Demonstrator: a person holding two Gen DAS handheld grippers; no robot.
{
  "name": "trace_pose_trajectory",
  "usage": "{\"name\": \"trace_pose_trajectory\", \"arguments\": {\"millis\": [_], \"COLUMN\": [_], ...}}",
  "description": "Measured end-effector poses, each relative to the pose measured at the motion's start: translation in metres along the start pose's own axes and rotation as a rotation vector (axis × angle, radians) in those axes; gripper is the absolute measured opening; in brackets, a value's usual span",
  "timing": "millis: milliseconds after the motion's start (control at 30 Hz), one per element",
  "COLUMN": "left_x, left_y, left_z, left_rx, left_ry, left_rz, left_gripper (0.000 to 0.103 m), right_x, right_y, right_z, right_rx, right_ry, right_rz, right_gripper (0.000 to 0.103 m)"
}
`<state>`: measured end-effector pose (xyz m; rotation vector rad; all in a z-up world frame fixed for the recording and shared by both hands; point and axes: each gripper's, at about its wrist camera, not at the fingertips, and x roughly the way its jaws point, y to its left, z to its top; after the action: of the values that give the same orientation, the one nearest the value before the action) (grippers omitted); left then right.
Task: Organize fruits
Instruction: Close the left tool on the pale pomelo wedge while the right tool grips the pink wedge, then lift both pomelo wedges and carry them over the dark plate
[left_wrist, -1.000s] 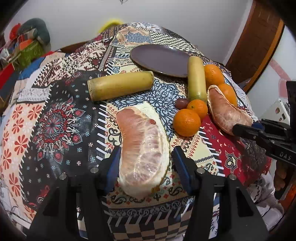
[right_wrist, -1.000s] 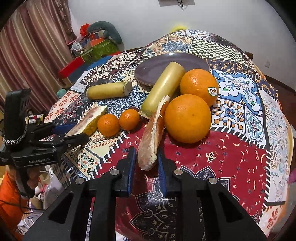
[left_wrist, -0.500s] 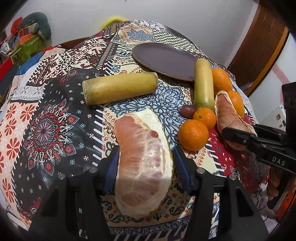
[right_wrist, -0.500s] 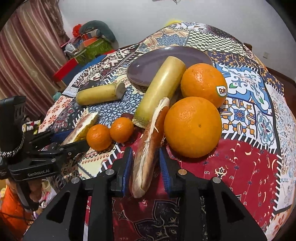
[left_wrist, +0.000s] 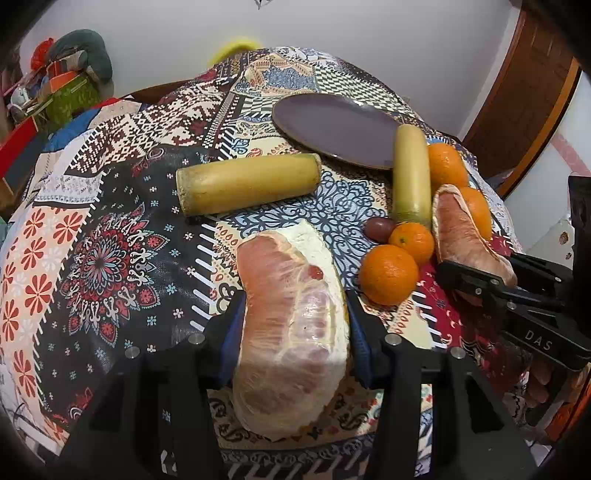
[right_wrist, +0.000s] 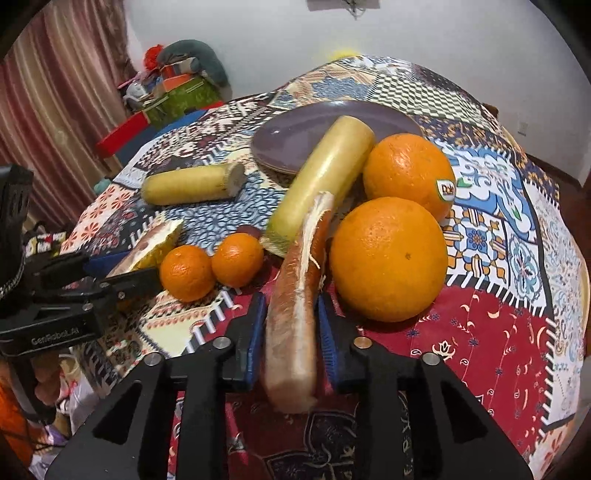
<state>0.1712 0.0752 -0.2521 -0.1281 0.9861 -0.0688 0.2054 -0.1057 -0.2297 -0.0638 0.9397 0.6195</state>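
Nothing on the plate (left_wrist: 332, 122) yet — all fruit on the cloth (left_wrist: 110, 221). Left gripper (left_wrist: 291, 336) closing on a pomelo wedge (left_wrist: 291, 325), seemingly touching; right gripper (right_wrist: 291, 332) clamped on a thinner wedge (right_wrist: 295, 317). Oranges (right_wrist: 388, 258), canes (left_wrist: 247, 184) untouched — sorting barely begun.
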Motion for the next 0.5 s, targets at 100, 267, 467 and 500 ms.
{"name": "trace_pose_trajectory", "arguments": {"millis": [100, 267, 467, 500], "left_x": [-0.012, -0.035, -0.059, -0.062], "left_y": [-0.004, -0.01, -0.022, -0.022], "left_z": [0.0, 0.006, 0.018, 0.022], "left_rx": [0.003, 0.007, 0.025, 0.026], "left_ry": [-0.025, -0.078, -0.145, -0.155], "left_rz": [-0.001, 0.001, 0.005, 0.004], "left_gripper": [0.051, 0.051, 0.051, 0.051], "right_x": [-0.01, -0.027, -0.052, -0.057], "right_y": [0.004, 0.005, 0.003, 0.002], "right_z": [-0.002, 0.0, 0.012, 0.015], "right_rx": [-0.013, -0.005, 0.001, 0.004], "right_ry": [-0.025, -0.062, -0.133, -0.153], "right_rz": [-0.004, -0.002, -0.008, -0.012], "right_gripper": [0.022, 0.022, 0.022, 0.022]}}
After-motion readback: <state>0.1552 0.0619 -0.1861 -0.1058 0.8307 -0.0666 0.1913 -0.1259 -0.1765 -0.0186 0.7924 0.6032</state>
